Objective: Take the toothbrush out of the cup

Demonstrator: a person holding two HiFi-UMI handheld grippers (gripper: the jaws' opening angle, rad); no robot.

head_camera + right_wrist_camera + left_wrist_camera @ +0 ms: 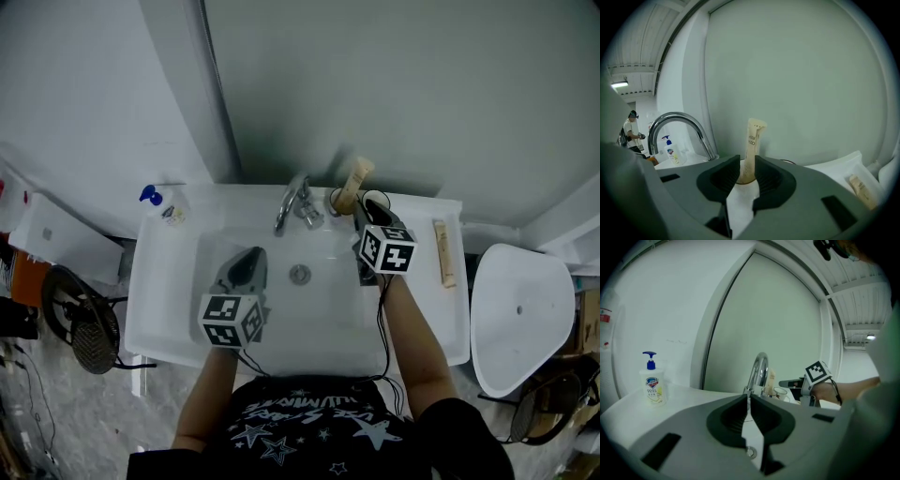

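A beige wrapped toothbrush (354, 182) stands upright in a clear cup (335, 201) at the back of the white sink (169, 309), right of the faucet (292, 202). My right gripper (365, 208) reaches toward the cup from the right. In the right gripper view its jaws (747, 161) stand open, and the toothbrush (752, 140) rises in the gap just beyond the tips, with no pad visibly pressing on it. My left gripper (251, 255) hovers over the basin. Its jaws (749, 398) are shut and hold nothing. In the left gripper view, two cups (780, 392) show beside the faucet (758, 371).
A blue-pump soap bottle (169, 204) (652, 385) stands on the sink's back left corner. A beige tube (443, 251) (861, 187) lies on the right ledge. A white oval lid (520, 314) is to the right of the sink. A wall rises directly behind.
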